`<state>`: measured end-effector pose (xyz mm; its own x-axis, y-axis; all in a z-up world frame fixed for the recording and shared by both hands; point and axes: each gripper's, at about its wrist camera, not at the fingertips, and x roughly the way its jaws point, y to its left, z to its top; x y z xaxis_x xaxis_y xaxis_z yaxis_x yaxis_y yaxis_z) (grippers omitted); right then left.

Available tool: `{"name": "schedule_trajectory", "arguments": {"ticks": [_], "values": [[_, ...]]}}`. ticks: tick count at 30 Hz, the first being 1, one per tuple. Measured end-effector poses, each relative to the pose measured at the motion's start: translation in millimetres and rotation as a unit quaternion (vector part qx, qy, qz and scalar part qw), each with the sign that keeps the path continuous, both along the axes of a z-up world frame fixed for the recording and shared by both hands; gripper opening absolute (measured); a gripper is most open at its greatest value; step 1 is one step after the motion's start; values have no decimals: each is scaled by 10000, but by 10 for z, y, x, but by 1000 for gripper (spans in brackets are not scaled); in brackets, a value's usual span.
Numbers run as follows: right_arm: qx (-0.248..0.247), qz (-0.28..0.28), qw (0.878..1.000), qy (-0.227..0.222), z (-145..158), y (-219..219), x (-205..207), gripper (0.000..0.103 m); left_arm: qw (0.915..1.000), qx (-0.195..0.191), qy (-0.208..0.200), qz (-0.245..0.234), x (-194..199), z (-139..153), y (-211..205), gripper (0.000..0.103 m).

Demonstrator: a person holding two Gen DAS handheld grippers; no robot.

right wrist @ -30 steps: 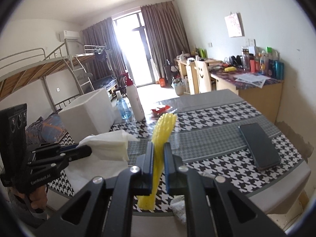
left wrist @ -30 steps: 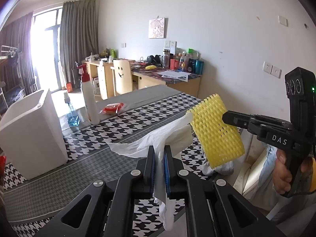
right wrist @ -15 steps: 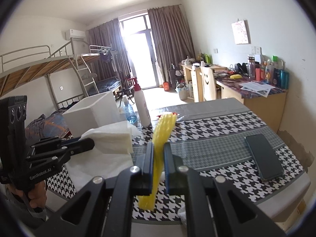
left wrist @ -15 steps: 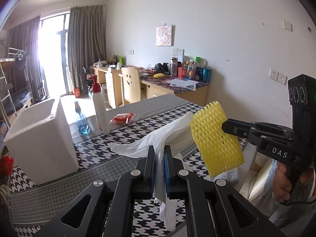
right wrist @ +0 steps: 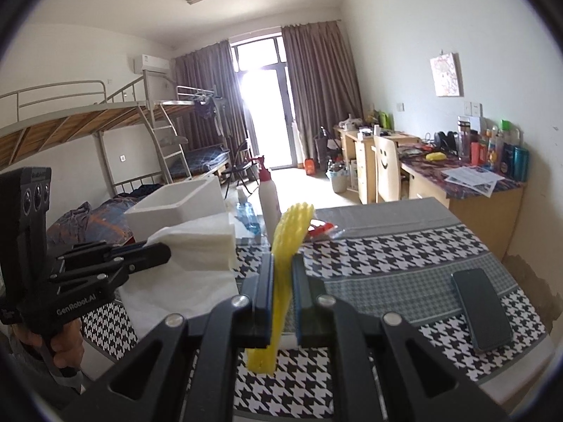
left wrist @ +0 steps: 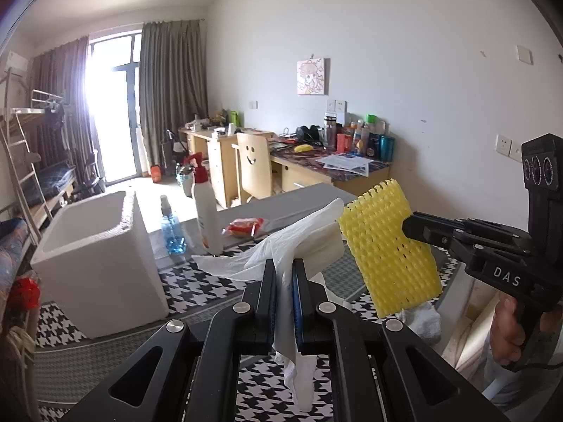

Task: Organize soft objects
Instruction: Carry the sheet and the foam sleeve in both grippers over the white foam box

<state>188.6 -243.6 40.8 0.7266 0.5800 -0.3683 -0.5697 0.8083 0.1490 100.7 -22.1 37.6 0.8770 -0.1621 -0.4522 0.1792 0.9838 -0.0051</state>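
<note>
Left to right, with both soft pieces in the air over the houndstooth table (left wrist: 197, 285)

Far left: white foam box (left wrist: 95, 263), open at the top, standing on the table; probably the place for the soft things, so best to bring each piece over its opening before letting go

Middle: left gripper (left wrist: 284, 281) pressed together on a white foam sheet (left wrist: 281, 253); sheet bunched between the pads, loose tail hanging below the jaws, wider end fanning up and away toward the bottles. Long axis roughly up and down through the jaws. Worth keeping a firm pinch and lifting high enough for the tail to clear the box rim

Right: right gripper (right wrist: 280, 281) pinching a yellow foam net (right wrist: 286, 246), gripped mid-length. In the right wrist view edge-on, long axis near upright, top curling forward toward the white spray bottle (right wrist: 269, 197); in the left wrist view its broad face showing, leaning a little. Better dropped one piece at a time, flat side down, to avoid tangling

Farther right: dark phone (right wrist: 482, 309) lying flat, well apart from both pieces
</note>
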Motion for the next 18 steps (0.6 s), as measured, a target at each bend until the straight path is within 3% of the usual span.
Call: {"name": "schedule_trajectory", "arguments": {"ticks": [18], "values": [[-36, 203, 9996, -200, 166, 249, 85, 12, 9992, 98, -208, 318, 103, 149, 181, 9]]}}
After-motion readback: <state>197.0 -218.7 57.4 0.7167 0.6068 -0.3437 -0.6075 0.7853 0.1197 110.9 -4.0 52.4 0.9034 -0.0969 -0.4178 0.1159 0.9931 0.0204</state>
